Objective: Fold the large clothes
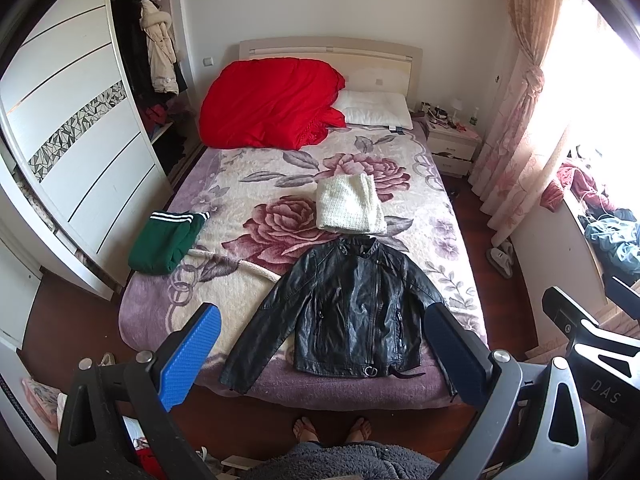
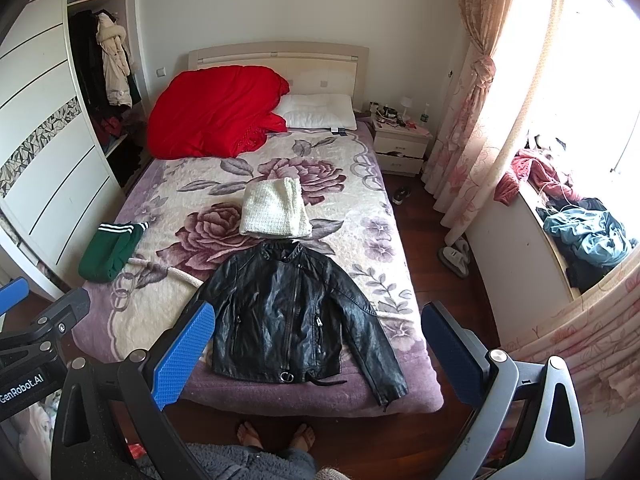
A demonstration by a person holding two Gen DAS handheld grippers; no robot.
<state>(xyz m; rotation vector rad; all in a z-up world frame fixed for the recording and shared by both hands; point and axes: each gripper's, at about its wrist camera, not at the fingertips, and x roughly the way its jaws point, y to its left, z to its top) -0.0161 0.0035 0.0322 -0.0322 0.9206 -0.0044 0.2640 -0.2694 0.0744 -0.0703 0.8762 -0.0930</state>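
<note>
1. Jacket [image 1: 352, 312], black leather, lies flat and front-up on the bed [image 1: 168, 320], at its foot end, sleeves spread.
2. I see my left gripper [image 1: 320, 356] above the jacket, fingers spread wide, holding nothing.
3. My right gripper [image 2: 316, 356] hangs likewise, agape and empty.
4. Beyond the jacket's collar sits a folded white knit [image 1: 350, 210].

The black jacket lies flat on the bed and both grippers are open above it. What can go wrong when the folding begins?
1. The black leather jacket looks stiff and glossy, so it may slip from the fingers or spring open again.
2. Its hem and one sleeve cuff lie close to the foot edge of the bed; a pull may slide it off.
3. The folded white knit touches the collar and may be disturbed.
</note>
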